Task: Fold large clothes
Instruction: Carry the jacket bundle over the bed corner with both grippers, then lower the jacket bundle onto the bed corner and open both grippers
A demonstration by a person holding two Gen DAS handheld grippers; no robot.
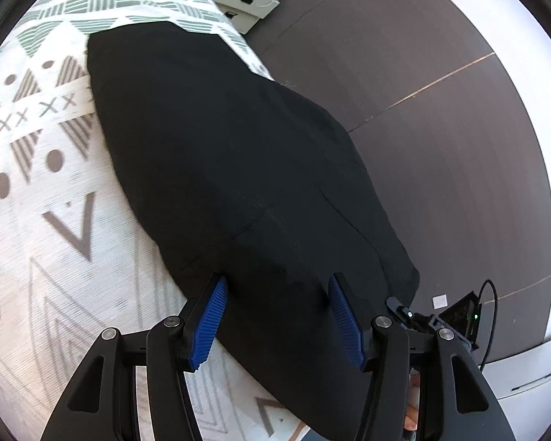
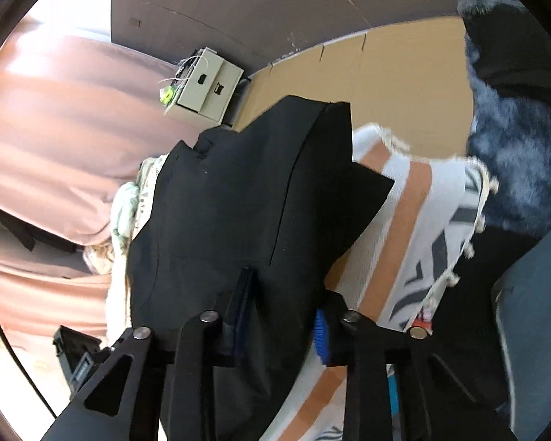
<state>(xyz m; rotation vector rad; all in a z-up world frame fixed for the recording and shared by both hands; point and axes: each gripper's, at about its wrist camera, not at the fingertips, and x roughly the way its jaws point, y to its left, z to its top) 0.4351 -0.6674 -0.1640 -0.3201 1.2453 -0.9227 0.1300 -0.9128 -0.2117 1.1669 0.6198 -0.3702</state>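
a bed (image 1: pixel 36 220) under a white cover with grey and green geometric print carries a black garment (image 1: pixel 220 154) spread along its edge

Right hand-held gripper (image 2: pixel 283 308) clamps black garment (image 2: pixel 238 191) (over patterned blanket (image 2: pixel 415 220)).

Patterned bedspread (image 1: pixel 47 191); beige drawer unit (image 2: pixel 205 84); pink curtain (image 2: pixel 55 117)
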